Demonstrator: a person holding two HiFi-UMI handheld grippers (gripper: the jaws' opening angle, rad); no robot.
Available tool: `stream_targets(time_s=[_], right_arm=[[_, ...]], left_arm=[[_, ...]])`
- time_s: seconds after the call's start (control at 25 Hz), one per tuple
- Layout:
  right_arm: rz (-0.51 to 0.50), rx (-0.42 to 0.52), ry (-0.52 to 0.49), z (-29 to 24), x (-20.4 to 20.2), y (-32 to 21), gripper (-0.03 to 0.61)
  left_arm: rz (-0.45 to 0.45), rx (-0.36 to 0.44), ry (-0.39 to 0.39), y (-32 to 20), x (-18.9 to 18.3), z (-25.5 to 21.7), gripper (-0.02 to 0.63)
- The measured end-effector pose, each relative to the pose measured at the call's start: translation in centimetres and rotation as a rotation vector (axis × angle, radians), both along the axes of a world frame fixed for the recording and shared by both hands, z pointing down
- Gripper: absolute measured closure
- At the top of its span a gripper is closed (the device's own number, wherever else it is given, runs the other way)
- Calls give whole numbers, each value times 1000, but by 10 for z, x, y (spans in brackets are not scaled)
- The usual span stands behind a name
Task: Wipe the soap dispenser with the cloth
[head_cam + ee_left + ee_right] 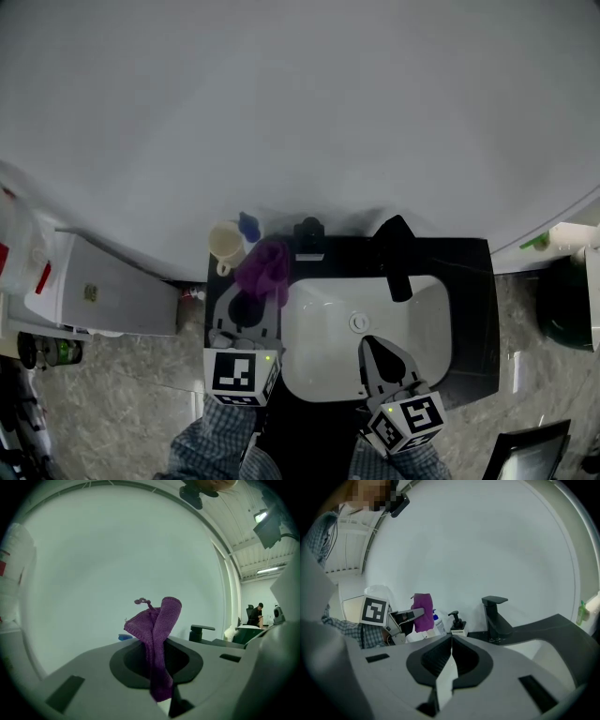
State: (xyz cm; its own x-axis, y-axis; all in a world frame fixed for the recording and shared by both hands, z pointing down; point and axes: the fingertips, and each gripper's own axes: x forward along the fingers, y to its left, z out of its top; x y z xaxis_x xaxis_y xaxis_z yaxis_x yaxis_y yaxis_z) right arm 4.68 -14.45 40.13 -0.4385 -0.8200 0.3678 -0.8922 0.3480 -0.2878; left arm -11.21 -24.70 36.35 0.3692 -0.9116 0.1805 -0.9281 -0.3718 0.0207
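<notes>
Pinching the soft, limp purple cloth (157,634) in your left claw (253,292), brace the seemingly light, tippable soap dispenser (458,622) by its body with your right claw (369,345), whose jaws are together on nothing.

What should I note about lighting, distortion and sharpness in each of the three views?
Head view: soft, even light, no hard shadows; the white sink looks bright. Left gripper view: strong fisheye bending, dark corners; the purple cloth is sharp. Right gripper view: the same fisheye; the soap dispenser is small but clear; a mosaic patch lies at top left.
</notes>
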Motion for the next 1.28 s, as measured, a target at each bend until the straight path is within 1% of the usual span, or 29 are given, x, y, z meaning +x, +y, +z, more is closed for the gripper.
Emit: stream_targets(time_s=[0.2, 0.56, 0.68, 0.76, 0.88, 0.96, 1.12, 1.28], right_arm=[[12, -31, -10, 13, 13, -13, 559], [32, -58, -26, 23, 28, -35, 559], [35, -73, -27, 29, 31, -40, 560], [36, -78, -28, 32, 31, -43, 559], [31, -85, -30, 37, 31, -45, 560], [26, -94, -33, 39, 31, -45, 560], [25, -106, -33, 44, 32, -44, 559], [35, -114, -32, 46, 36, -43, 559]], left_arm=[[-3, 0, -15, -31, 9, 10, 554], [-2, -51, -56, -74, 26, 49, 554], [-9, -61, -60, -82, 29, 61, 554], [-25, -53, -68, -88, 27, 66, 554], [-58, -55, -103, -93, 22, 74, 554], [-70, -80, -125, -94, 20, 83, 554], [-56, -146, -143, -93, 26, 104, 554], [-52, -152, -144, -96, 29, 110, 554]])
